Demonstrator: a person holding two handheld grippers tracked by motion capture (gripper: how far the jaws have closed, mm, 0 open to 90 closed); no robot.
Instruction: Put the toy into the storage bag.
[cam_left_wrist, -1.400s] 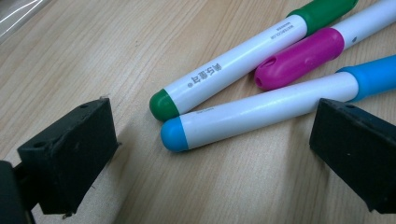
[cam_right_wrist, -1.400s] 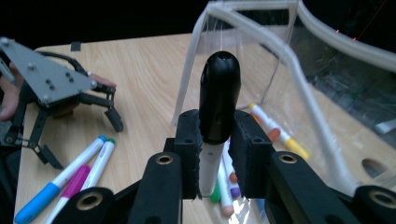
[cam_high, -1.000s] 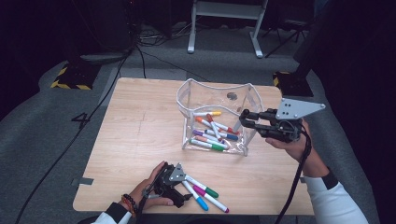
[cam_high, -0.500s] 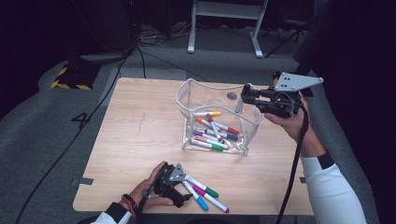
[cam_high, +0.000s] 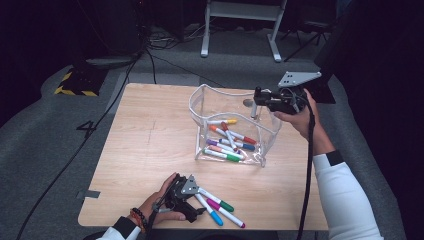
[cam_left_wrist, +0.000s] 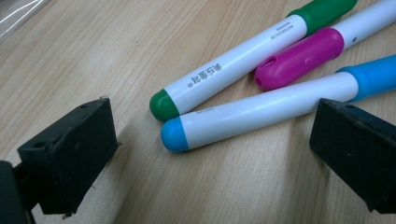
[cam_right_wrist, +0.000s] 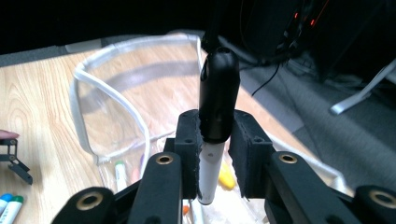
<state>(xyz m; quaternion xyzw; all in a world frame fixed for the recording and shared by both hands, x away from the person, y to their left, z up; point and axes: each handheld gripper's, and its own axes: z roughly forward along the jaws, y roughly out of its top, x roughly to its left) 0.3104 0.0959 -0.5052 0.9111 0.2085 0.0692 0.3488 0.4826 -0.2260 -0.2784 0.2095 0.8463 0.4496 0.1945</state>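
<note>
My right gripper hovers over the far right rim of a clear plastic container, shut on an upright white marker with a black cap. In the right gripper view the black-capped marker stands clamped between the pads of the right gripper, above the container's rim. Several coloured markers lie inside. My left gripper rests near the table's front edge, open. A blue-capped marker lies between its spread jaws, untouched, with a green one and a magenta one beside it.
The wooden table has bare room left of the container. A cable hangs from the right gripper along the forearm. Beyond the table stand a white metal frame and a yellow-black striped block on the floor.
The right gripper, still holding the black-capped marker, has moved from beside the container's right wall toward the far side, over its far right rim. The left gripper has stayed put.
</note>
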